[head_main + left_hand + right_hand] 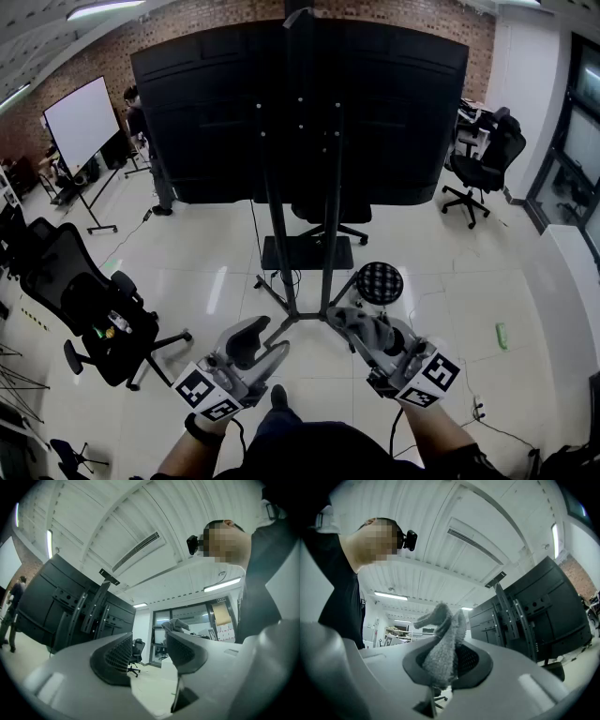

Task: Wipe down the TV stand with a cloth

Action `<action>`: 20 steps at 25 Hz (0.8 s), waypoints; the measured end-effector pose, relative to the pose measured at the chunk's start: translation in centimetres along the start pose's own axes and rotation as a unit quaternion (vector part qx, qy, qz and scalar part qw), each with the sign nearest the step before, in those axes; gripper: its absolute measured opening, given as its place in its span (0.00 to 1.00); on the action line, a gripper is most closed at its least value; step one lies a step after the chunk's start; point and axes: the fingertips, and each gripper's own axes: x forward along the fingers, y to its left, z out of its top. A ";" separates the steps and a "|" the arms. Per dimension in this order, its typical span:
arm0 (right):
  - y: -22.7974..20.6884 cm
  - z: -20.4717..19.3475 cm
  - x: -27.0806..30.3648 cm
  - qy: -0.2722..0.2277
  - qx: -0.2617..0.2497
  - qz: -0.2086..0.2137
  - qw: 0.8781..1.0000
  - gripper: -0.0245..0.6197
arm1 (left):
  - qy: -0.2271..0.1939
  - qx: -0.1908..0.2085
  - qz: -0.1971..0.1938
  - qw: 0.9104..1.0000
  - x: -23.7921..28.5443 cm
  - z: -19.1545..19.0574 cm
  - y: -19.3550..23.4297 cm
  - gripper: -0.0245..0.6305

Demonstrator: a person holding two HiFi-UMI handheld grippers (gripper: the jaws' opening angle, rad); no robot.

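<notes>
Head view, steeply down.

- Glossy white tiled floor (pixel 450 309) fills most of the view.
- Large black flat-panel TV (pixel 394 112), seen from its back, mounted on the stand; it spans most of the upper view.
- Black metal TV stand (pixel 330 234): two slim uprights, a central column, a flat black base plate behind, and splayed legs that meet low at the front.
- White rectangular whiteboard on a wheeled frame (pixel 82 122), far left, well apart from the stand.
- Black wheeled office chair (pixel 89 314) at near left; a second black office chair (pixel 487 159) at far right.
- Small round stool with a black-and-white chequered top (pixel 380 282), just right of the stand's legs.

Tools, both held low, in front of the stand's foot:
- Left tool (pixel 262 342): jaws apart, nothing between them. The left gripper view shows only room background in the gap.
- Right tool (pixel 352 323): jaws together, clamped on the grey fluffy cloth (pixel 443 639). The cloth bunches up out of the jaws and hangs down between the pads.

Cloth position: in the right tool only, near the stand's front legs. I cannot tell whether it touches the stand. Both gripper views are tilted upward, showing the white ribbed ceiling and the TV's back.
</notes>
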 end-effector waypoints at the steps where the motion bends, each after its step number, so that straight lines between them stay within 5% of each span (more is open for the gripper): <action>1: -0.5 -0.1 0.7 0.000 -0.002 -0.001 1.000 0.09 | -0.001 0.001 -0.001 1.000 0.2 0.0 0.8 0.42; 20: -13.9 -2.6 18.8 -0.012 -0.029 -0.071 0.997 0.09 | -0.015 -0.005 -0.090 0.996 6.8 3.7 23.0 0.42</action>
